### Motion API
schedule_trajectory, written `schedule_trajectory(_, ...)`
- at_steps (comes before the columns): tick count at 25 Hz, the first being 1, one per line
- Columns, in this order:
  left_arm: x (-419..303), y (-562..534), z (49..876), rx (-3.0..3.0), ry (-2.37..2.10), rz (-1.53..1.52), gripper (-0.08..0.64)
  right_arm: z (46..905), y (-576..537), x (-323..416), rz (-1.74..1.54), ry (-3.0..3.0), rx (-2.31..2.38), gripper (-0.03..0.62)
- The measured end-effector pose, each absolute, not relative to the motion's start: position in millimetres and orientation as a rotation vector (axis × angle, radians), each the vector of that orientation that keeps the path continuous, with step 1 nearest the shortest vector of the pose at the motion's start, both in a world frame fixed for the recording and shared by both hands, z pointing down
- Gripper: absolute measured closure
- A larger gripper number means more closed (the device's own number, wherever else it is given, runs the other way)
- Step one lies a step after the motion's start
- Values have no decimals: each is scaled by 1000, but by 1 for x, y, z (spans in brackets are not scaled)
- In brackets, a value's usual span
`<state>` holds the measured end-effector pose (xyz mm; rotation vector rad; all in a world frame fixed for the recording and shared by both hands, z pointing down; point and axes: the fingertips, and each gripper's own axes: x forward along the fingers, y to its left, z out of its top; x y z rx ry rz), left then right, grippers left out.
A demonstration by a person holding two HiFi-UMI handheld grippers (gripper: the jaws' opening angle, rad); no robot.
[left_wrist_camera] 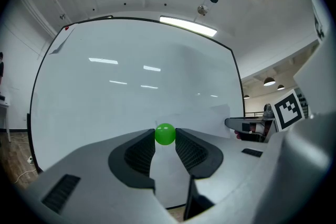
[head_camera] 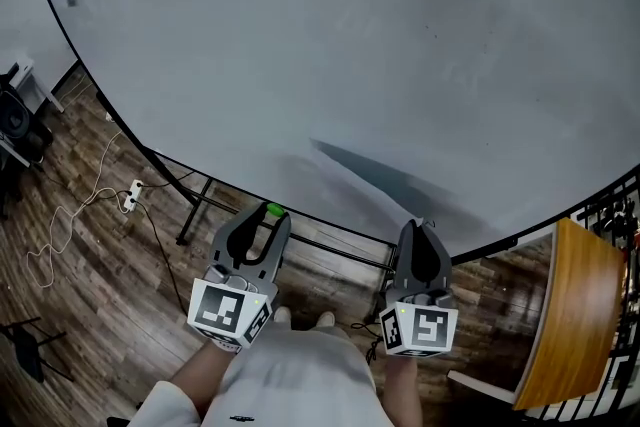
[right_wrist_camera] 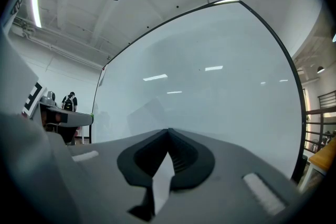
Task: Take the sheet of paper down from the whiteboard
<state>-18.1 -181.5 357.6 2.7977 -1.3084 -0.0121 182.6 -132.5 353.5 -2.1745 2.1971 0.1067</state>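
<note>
Apparently mid-removal: the pin looks to be off and the sheet pinched, but it is not yet lowered.

Head view: the left gripper (head_camera: 272,213) clamps a small green ball (head_camera: 273,209) at its tips, likely the magnet that pinned the page. The right gripper (head_camera: 420,227) has its tips together at the lower corner of the sheet of paper (head_camera: 335,187), which lies close against the whiteboard (head_camera: 350,35) and throws a dark shadow. Left gripper view: jaws narrow, the ball nipped between the very tips, the sheet pale off to the right. Right gripper view: jaws closed, with what looks like a white strip of the paper caught between them. Next move, I judge: draw the right gripper back and down, gently, so the page comes away without tearing.
</note>
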Motion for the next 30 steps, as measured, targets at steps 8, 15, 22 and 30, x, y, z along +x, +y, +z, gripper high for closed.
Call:
schedule_trajectory(8,-11,-184,360,2793,-1313,-8,434,352,-135,192,104,2184,-2194,581)
schedule_trajectory(15,-13,-183,360,2789,-1310,-12,434,352,-136,192,103,2179,-2193,581)
schedule_trajectory(22,-9,-183,361,2791,-1306,-11,434,351,-135,195,106,2177,-2200,581)
schedule_trajectory(30,-6,-184,363,2792,-1298,-3,434,352,-136,197,103,2170,-2202,581)
